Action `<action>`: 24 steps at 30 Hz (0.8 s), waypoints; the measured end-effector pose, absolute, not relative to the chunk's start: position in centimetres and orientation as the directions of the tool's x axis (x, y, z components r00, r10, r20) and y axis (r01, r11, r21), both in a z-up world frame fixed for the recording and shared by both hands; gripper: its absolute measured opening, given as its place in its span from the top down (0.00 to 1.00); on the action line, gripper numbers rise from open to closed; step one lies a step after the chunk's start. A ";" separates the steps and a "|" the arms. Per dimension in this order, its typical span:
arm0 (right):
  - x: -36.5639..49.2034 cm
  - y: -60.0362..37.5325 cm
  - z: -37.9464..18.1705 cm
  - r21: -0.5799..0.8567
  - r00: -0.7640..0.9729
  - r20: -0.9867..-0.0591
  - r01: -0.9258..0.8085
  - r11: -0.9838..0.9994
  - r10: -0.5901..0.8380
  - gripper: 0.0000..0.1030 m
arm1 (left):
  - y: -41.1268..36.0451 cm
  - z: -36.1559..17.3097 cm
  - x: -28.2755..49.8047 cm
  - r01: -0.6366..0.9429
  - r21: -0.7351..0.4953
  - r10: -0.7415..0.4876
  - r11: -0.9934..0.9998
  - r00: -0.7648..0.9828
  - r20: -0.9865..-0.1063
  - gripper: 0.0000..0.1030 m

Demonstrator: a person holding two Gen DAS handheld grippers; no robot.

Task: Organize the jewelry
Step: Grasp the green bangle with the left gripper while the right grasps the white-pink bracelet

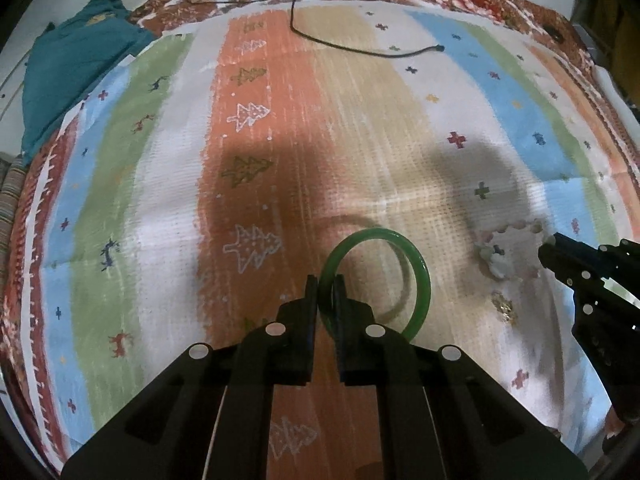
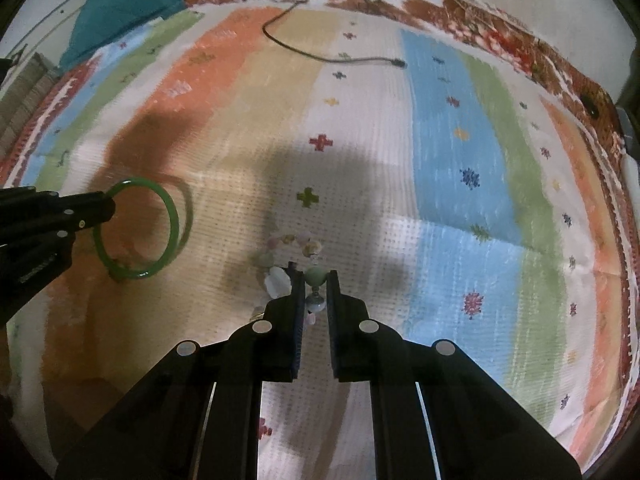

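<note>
1. While clamped in the left gripper (image 1: 325,286), bangle (image 1: 420,276) hangs lower centre, over the cloth (image 1: 360,140).
2. Right gripper (image 2: 314,280) pinches bead bracelet (image 2: 288,240), lower centre.
3. Step: pickup; next, probably carry both to storage, none visible.

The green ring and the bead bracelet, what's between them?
Only bare striped cloth lies between the green ring and the bead bracelet, in the right wrist view.
</note>
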State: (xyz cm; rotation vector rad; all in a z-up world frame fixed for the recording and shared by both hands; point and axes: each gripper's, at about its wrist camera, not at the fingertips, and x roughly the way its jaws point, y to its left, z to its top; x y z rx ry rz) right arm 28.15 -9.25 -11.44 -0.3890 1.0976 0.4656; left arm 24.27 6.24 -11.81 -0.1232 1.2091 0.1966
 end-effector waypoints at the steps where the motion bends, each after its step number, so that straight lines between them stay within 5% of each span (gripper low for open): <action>1: 27.9 -9.3 -11.1 -0.073 0.388 -0.906 -0.541 0.838 0.172 0.89 | 6.1 -11.6 24.3 -0.216 0.009 0.085 0.976 0.344 -0.935 0.93; 24: 24.0 -9.8 -4.9 0.024 0.477 -0.809 -0.558 0.830 0.344 0.89 | 4.4 -5.4 18.8 -0.203 -0.027 0.074 0.979 0.471 -0.879 0.93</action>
